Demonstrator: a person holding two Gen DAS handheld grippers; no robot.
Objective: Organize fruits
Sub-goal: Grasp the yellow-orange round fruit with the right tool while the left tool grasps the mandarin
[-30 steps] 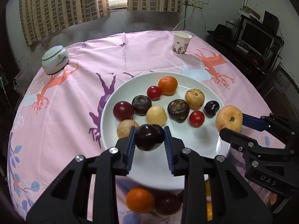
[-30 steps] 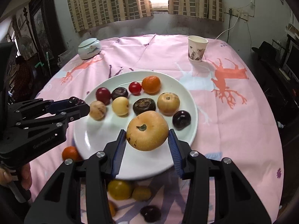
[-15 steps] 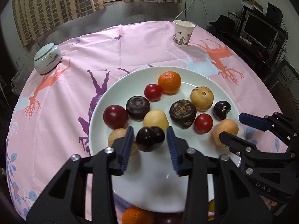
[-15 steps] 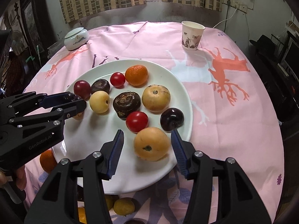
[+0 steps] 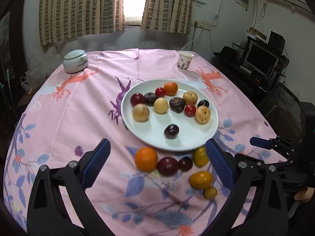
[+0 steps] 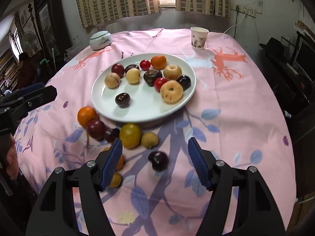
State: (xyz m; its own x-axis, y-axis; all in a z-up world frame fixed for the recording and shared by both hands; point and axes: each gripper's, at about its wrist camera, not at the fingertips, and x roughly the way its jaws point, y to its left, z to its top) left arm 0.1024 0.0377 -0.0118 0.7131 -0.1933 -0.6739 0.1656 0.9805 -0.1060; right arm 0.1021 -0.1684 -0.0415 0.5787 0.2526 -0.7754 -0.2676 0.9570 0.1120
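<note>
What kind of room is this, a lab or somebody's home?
Most likely a lived-in home: a round table under a pink patterned tablecloth, checked curtains at a small window, and a computer monitor on a cluttered desk.

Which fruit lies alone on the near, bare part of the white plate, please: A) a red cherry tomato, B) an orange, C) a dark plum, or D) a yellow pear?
C: the dark plum sits apart from the other fruit on the white plate.

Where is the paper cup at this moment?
In both wrist views the paper cup stands at the table's far right, beyond the white plate.
</note>
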